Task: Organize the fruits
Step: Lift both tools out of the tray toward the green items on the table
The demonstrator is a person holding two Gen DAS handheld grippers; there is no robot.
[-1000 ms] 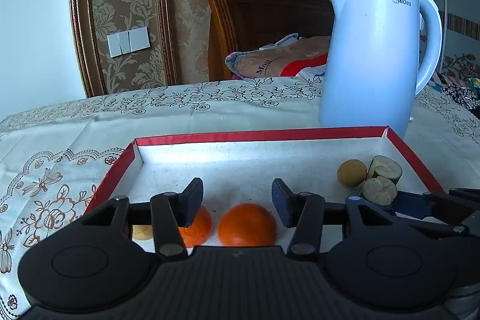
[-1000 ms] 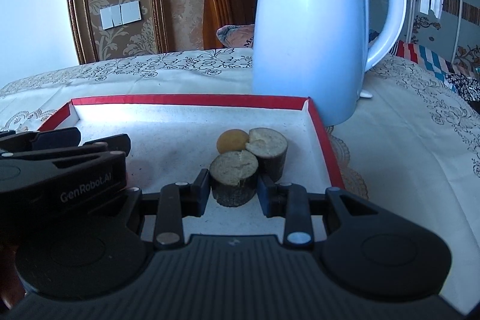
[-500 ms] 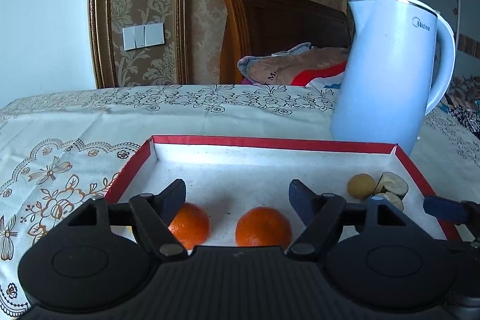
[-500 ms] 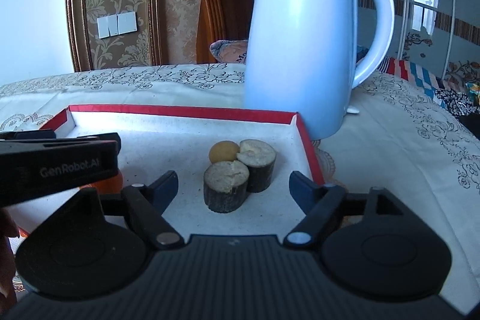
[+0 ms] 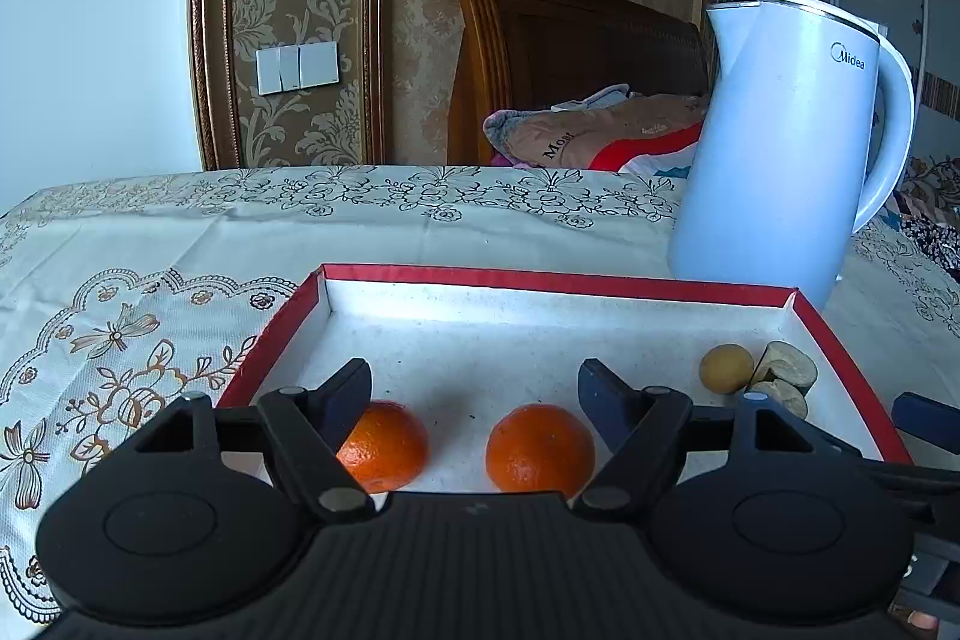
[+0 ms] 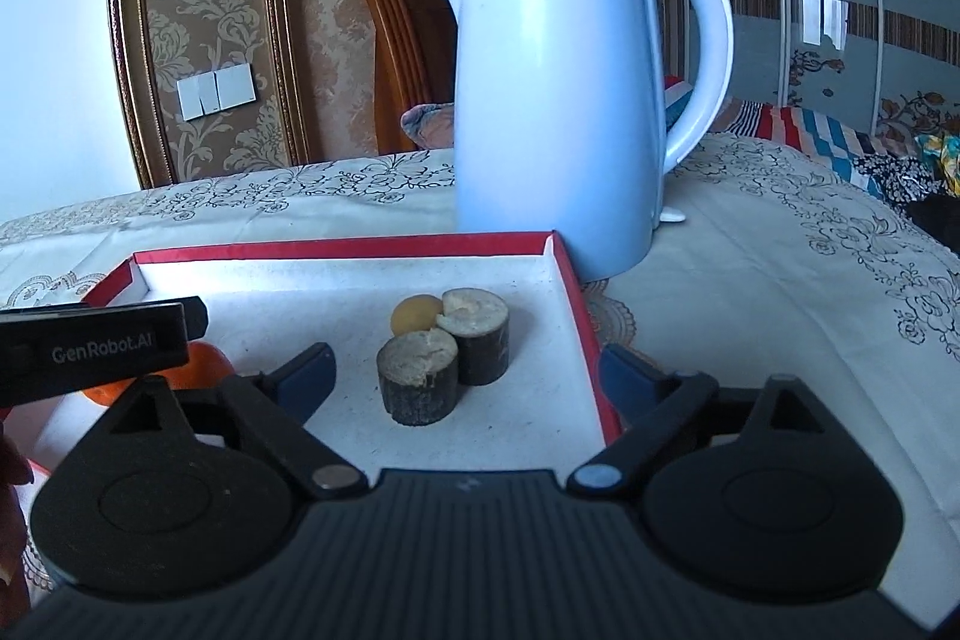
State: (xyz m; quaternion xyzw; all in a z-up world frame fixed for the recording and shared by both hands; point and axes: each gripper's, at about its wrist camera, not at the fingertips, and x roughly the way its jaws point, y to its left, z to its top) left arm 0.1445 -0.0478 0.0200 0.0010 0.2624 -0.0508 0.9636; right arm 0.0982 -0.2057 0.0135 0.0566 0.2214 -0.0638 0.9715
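Observation:
A red-rimmed tray (image 5: 558, 279) with a white floor holds two oranges (image 5: 384, 445) (image 5: 539, 448) near its front. A small yellow fruit (image 5: 725, 367) and two dark cut stubs (image 5: 786, 367) sit at its right. My left gripper (image 5: 475, 388) is open and empty, just behind the oranges. In the right wrist view my right gripper (image 6: 467, 370) is open and empty, with the near stub (image 6: 417, 383), the far stub (image 6: 477, 334) and the yellow fruit (image 6: 414, 313) ahead of it. The tray rim (image 6: 342, 247) shows there too.
A tall light-blue Midea kettle (image 5: 780, 142) (image 6: 555, 112) stands just behind the tray's right corner. The table has a floral cloth (image 5: 120, 316). A wooden headboard (image 5: 570, 40) and bedding lie beyond. The left gripper's body (image 6: 96, 349) shows at the left of the right wrist view.
Both grippers opened wide and drew back from the tray. The right gripper let go of the near stub, and the left one released the orange; the fruits now lie farther ahead.

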